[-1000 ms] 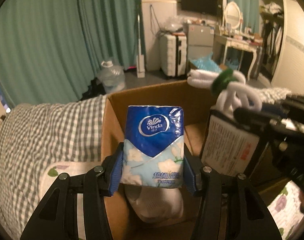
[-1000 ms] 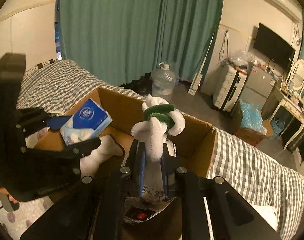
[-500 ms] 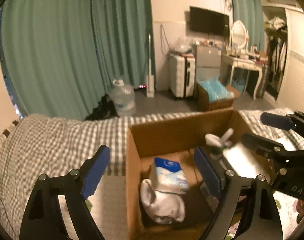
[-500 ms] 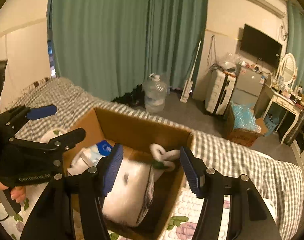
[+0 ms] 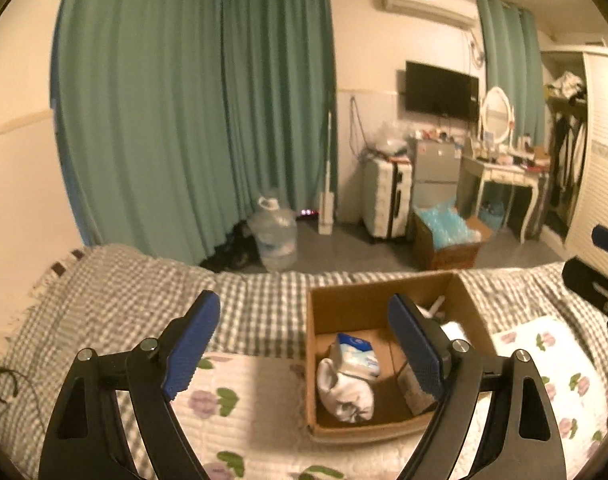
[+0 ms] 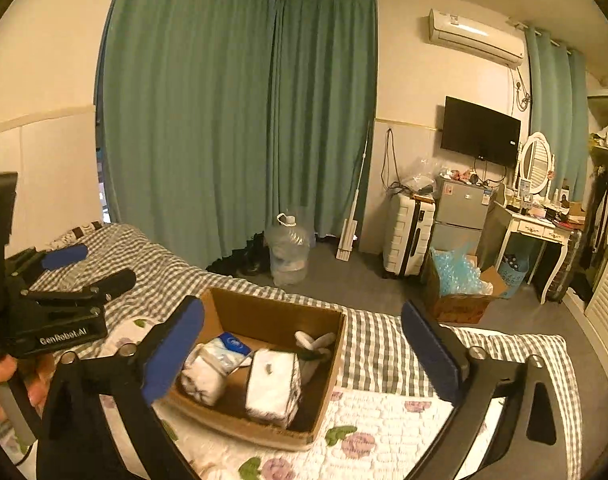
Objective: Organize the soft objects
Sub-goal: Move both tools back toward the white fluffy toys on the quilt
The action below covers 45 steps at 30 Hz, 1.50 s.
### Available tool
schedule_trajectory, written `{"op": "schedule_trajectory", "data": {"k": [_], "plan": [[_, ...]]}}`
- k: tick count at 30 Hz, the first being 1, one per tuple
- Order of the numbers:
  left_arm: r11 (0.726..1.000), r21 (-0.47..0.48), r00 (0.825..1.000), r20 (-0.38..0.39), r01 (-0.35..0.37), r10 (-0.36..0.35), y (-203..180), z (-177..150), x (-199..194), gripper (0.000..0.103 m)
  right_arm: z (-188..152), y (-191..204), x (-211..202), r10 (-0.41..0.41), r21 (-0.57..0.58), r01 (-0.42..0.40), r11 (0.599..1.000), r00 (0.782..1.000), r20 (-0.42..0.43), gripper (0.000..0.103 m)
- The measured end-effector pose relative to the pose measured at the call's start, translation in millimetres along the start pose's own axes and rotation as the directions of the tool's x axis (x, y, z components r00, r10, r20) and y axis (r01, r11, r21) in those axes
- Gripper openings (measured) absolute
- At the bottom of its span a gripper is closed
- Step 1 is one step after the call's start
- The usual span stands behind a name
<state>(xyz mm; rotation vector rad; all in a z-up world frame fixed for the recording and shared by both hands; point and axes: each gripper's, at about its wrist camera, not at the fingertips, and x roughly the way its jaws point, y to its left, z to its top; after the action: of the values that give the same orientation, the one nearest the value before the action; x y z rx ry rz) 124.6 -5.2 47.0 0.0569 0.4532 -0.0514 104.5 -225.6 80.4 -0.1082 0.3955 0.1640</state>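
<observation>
Both tongs were spread wide and holding nothing: left tongs (image 5: 309,342) and right tongs (image 6: 304,354), each with ribbed blue pads on black plastic arms. The soft stuff all sat inside the open brown cardboard box (image 6: 272,312) on the bed (image 5: 116,292): a crinkly blue-and-white tissue pack (image 5: 355,354) leaning on a rumpled white sock (image 5: 345,394), a blocky white plastic-wrapped pack (image 6: 272,388), plus a fuzzy white-and-green twisted thing (image 6: 313,346) in the far corner. The box rested on a quilted floral pad (image 6: 387,432) over gingham sheets.
</observation>
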Motion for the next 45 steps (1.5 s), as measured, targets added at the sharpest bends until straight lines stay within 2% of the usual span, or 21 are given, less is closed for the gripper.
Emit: {"op": "schedule_trajectory", "data": {"k": [5, 7, 8, 15, 20, 27, 37, 45], "plan": [[1.000, -0.013, 0.999, 0.041, 0.020, -0.019, 8.0, 4.4, -40.1, 0.088, 2.9, 14.4, -38.8, -0.004, -0.013, 0.005, 1.000, 0.999, 0.032, 0.103], [0.999, -0.030, 0.998, 0.066, 0.022, -0.020, 13.0, 4.7, -55.6, 0.098, 3.8, 20.6, -50.9, -0.008, -0.020, 0.008, 1.000, 0.999, 0.039, 0.103], [0.999, -0.038, 0.997, 0.076, 0.023, -0.020, 14.9, 5.4, -61.0, 0.099, 3.4, 23.3, -57.6, -0.010, -0.022, 0.011, 1.000, 0.999, 0.046, 0.103], [0.999, -0.035, 0.991, 0.131, 0.016, -0.011, 14.5, -0.1, -92.3, 0.100, -1.4, 39.7, -91.1, 0.016, -0.038, -0.013, 0.999, 0.997, 0.074, 0.103], [1.000, -0.031, 0.988, 0.155, 0.007, -0.002, 10.9, -13.8, -100.2, 0.100, -10.5, 48.6, -101.3, 0.022, -0.055, -0.017, 0.998, 0.996, 0.085, 0.103], [1.000, -0.030, 0.986, 0.164, -0.009, 0.014, 7.9, -34.1, -100.7, 0.100, -32.4, 48.7, -90.3, 0.054, -0.040, -0.051, 0.998, 0.997, 0.058, 0.103], [1.000, -0.015, 1.000, 0.020, 0.012, -0.012, -2.7, -69.1, -58.2, 0.100, -74.2, 54.1, -59.7, 0.117, -0.077, -0.117, 0.990, 0.993, -0.008, 0.103], [0.997, 0.072, 0.994, -0.106, 0.038, -0.031, -18.6, -113.0, -16.6, 0.100, -108.8, 49.5, -20.0, 0.149, -0.037, -0.154, 0.987, 0.983, -0.108, 0.103]]}}
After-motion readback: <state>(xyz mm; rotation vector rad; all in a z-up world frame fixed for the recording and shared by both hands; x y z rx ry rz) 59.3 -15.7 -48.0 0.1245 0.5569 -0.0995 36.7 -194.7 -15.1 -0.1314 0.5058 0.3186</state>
